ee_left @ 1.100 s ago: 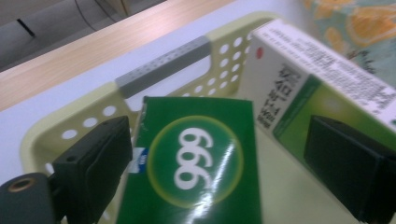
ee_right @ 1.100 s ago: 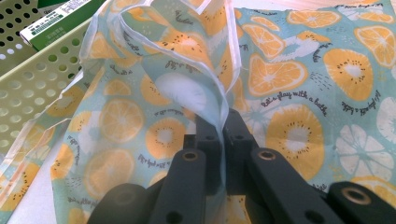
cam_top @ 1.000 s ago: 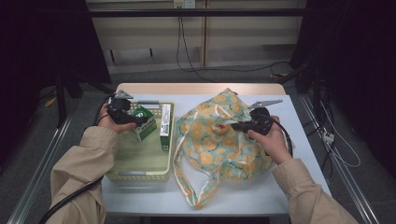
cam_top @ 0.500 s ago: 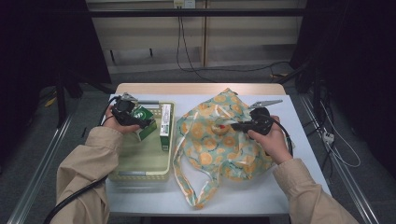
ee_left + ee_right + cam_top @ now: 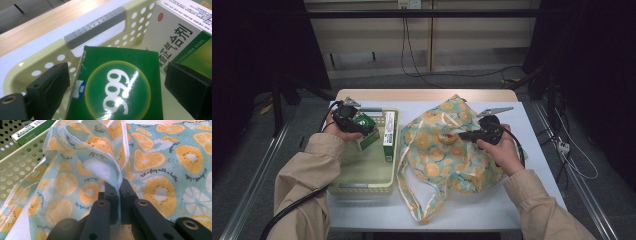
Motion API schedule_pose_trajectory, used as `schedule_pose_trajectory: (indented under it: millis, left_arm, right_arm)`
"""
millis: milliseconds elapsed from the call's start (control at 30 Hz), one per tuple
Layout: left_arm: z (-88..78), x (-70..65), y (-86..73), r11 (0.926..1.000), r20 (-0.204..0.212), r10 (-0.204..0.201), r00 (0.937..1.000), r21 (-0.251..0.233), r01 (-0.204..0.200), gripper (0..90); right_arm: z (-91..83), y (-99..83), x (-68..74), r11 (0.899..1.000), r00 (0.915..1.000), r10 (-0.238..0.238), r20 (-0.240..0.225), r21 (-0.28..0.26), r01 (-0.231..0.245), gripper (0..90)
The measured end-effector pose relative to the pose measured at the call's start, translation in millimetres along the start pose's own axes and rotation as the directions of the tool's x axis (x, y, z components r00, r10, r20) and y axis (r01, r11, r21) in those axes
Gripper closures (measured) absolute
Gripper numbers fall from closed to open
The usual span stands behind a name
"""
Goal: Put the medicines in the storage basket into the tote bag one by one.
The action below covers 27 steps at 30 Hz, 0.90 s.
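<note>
My left gripper (image 5: 358, 129) is over the far left part of a pale yellow perforated basket (image 5: 362, 189). It is shut on a green box marked "999" (image 5: 370, 138), which hangs tilted; in the left gripper view the box (image 5: 117, 90) sits between the two black jaws. A white and green medicine box (image 5: 388, 135) stands on edge beside it (image 5: 175, 32). My right gripper (image 5: 458, 135) is shut on a raised fold of the orange-print cloth bag (image 5: 447, 160). The right gripper view shows the bag's edge (image 5: 117, 167) pinched between the fingertips (image 5: 117, 188).
The basket's grey handle (image 5: 95, 25) lies just beyond the green box. The bag's long strap (image 5: 412, 200) trails toward the table's near edge. Bare white table top (image 5: 537, 130) lies right of the bag, with a wooden strip (image 5: 427, 95) at the far edge.
The left forearm has swung slightly and the green box has shifted a little in the basket's far corner. The right gripper and the bag have not moved.
</note>
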<state>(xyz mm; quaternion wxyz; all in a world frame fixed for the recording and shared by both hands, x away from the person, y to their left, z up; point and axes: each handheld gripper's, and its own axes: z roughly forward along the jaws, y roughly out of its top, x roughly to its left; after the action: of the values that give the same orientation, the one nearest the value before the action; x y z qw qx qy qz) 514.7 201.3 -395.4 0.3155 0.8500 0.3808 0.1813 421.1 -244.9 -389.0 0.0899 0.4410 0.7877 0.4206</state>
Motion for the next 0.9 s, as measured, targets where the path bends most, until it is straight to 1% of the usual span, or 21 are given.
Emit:
schedule_pose_trajectory:
  millis: [67,100,133,167,200,233,267,300,367,400,467,500,567,600,667,700,733,800,833,867,900]
  left_arm:
    - [4.4,-1.1,-1.1,0.9994,0.008,-0.016,0.9998,0.030,0.015,6.1]
    - [6.9,-2.8,-2.1,0.9989,0.015,-0.004,0.9999,0.047,0.003,6.1]
    - [8.8,-4.4,-2.7,0.9983,0.010,0.005,0.9999,0.057,-0.006,4.1]
    - [9.6,-5.6,-3.2,0.9980,-0.003,0.009,1.0000,0.063,-0.009,3.8]
    - [9.6,-6.2,-3.6,0.9972,-0.004,0.008,1.0000,0.074,-0.007,4.1]
    - [9.2,-6.0,-4.2,0.9968,-0.005,0.012,0.9999,0.079,-0.011,5.4]
    - [9.3,-7.0,-5.0,0.9973,0.002,-0.009,1.0000,0.073,0.009,7.9]
    - [8.3,-6.8,-5.2,0.9971,0.006,-0.009,0.9999,0.076,0.009,10.6]
    - [6.4,-8.6,-5.0,0.9964,0.007,-0.012,0.9999,0.084,0.012,12.8]
    - [5.0,-8.6,-4.7,0.9956,0.002,-0.006,1.0000,0.094,0.006,14.2]
    - [2.6,-9.5,-4.2,0.9947,0.007,-0.031,0.9995,0.098,0.030,15.8]
    - [0.5,-9.4,-3.5,0.9938,0.008,-0.025,0.9997,0.108,0.024,16.5]
    - [-3.3,-11.1,-2.3,0.9929,0.010,-0.028,0.9996,0.116,0.027,17.0]
    - [-5.9,-12.1,-1.3,0.9929,0.023,-0.032,0.9992,0.115,0.029,17.1]
    - [-11.7,-14.3,1.3,0.9948,0.037,-0.034,0.9987,0.097,0.031,17.2]
    - [-14.7,-16.3,3.2,0.9953,0.047,-0.049,0.9977,0.085,0.045,17.3]
    - [-19.2,-17.0,6.0,0.9957,0.052,-0.038,0.9979,0.086,0.033,17.3]
    - [-27.5,-20.6,12.1,0.9971,0.056,-0.038,0.9977,0.067,0.034,17.3]
    - [-32.4,-21.8,15.7,0.9973,0.060,-0.029,0.9978,0.069,0.025,17.3]
    - [-36.9,-23.7,19.1,0.9975,0.067,-0.030,0.9973,0.067,0.026,17.2]
    - [-41.6,-25.8,22.3,0.9977,0.072,-0.039,0.9966,0.058,0.035,17.2]
  right_arm:
    - [-0.6,0.1,-0.3,1.000,1.0000,0.001,0.000,-0.001,-0.001,87.6]
    - [-1.1,0.1,-0.5,1.000,1.0000,0.002,0.000,-0.001,-0.002,87.6]
    - [-1.6,0.2,-0.7,1.000,1.0000,0.002,0.001,-0.005,-0.002,87.6]
    - [-2.2,0.2,-1.0,1.000,1.0000,0.002,0.002,-0.005,-0.002,87.6]
    - [-2.7,0.0,-1.0,1.000,1.0000,0.002,0.003,-0.005,-0.002,87.6]
    - [-3.1,-0.3,-1.1,1.000,1.0000,0.003,0.003,-0.005,-0.003,87.6]
    - [-3.4,-0.7,-1.2,1.000,1.0000,0.001,0.004,-0.005,-0.001,87.6]
    - [-3.6,-1.0,-1.2,1.000,1.0000,0.002,0.003,-0.006,-0.002,87.6]
    - [-4.2,-1.7,-1.9,1.000,1.0000,0.005,0.003,-0.006,-0.005,87.6]
    - [-4.3,-2.2,-2.3,1.000,1.0000,0.005,0.004,-0.006,-0.005,87.6]
    - [-4.4,-2.9,-2.8,1.000,1.0000,0.008,0.005,-0.008,-0.008,87.6]
    - [-4.5,-3.2,-3.1,1.000,1.0000,0.008,0.004,-0.009,-0.008,87.6]
    - [-4.5,-3.6,-3.1,1.000,1.0000,0.008,0.006,-0.009,-0.007,87.6]
    - [-4.7,-3.6,-3.1,1.000,0.9999,0.009,0.006,-0.009,-0.009,87.6]
    - [-4.7,-3.4,-3.2,1.000,0.9999,0.009,0.006,-0.010,-0.009,87.6]
    - [-4.9,-3.3,-3.3,1.000,0.9999,0.010,0.007,-0.011,-0.010,87.6]
    - [-5.0,-3.2,-3.5,1.000,0.9999,0.008,0.008,-0.013,-0.008,87.6]
    - [-4.9,-3.4,-3.6,1.000,0.9999,0.009,0.009,-0.014,-0.009,87.6]
    - [-4.8,-3.5,-3.6,1.000,0.9999,0.011,0.010,-0.011,-0.011,87.6]
    - [-4.5,-3.7,-3.8,1.000,0.9999,0.011,0.010,-0.012,-0.011,87.6]
    - [-4.2,-3.7,-3.9,1.000,0.9999,0.012,0.011,-0.012,-0.012,87.6]
